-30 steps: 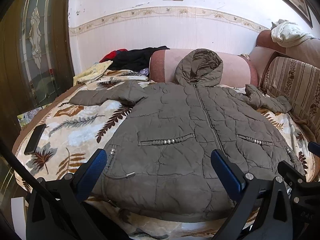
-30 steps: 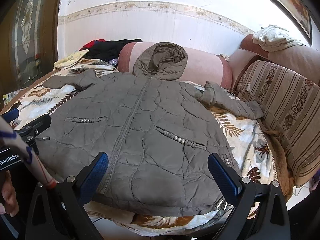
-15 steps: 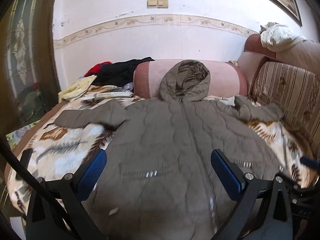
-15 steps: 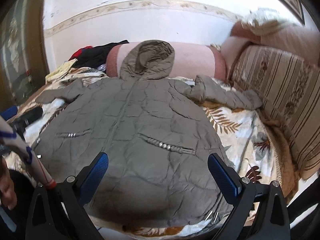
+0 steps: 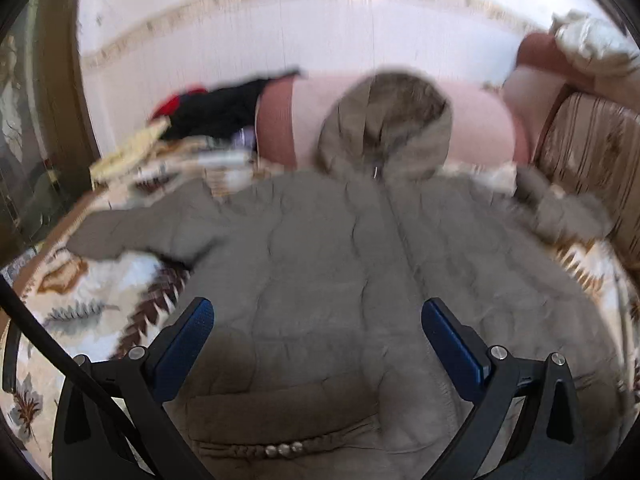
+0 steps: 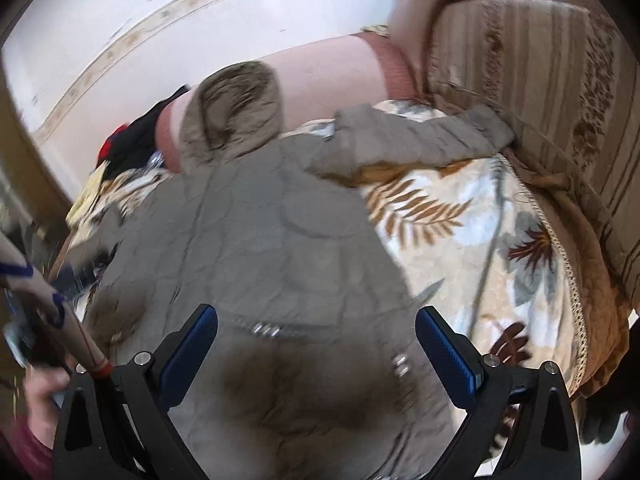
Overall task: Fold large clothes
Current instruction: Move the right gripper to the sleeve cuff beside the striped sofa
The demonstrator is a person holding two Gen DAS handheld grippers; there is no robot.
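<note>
A large grey-brown padded coat [image 5: 320,264] lies spread face up on a bed covered by a leaf-print blanket [image 5: 92,292]. Its surface is quilted in loose, irregular stitched panels, and a closed zip runs up the middle to the collar. The hood [image 5: 386,128] lies open and rests against a pink bolster [image 5: 480,120] at the head of the bed. One sleeve [image 5: 136,232] stretches out flat toward the door side; the other sleeve [image 6: 408,140] reaches toward a striped sofa back [image 6: 540,92], its cuff bunched close to the cushion. Slanted pockets trimmed with small silver studs [image 5: 280,449] sit low on the front — a second studded pocket [image 6: 266,330] shows in the right wrist view. Both views are blurred, so finer seams cannot be made out.

The left gripper [image 5: 318,344] hangs over the lower front of the coat, its blue-padded fingers [image 5: 186,348] spread wide with nothing between them. The right gripper [image 6: 316,348] is over the lower part of the coat on the sofa side, also spread wide and empty; whether either one touches the fabric cannot be told. A person's hand [image 6: 44,392] shows at the left edge of the right wrist view.

A heap of black and red clothes [image 5: 216,108] lies beside the bolster — well apart from the coat's hem.
</note>
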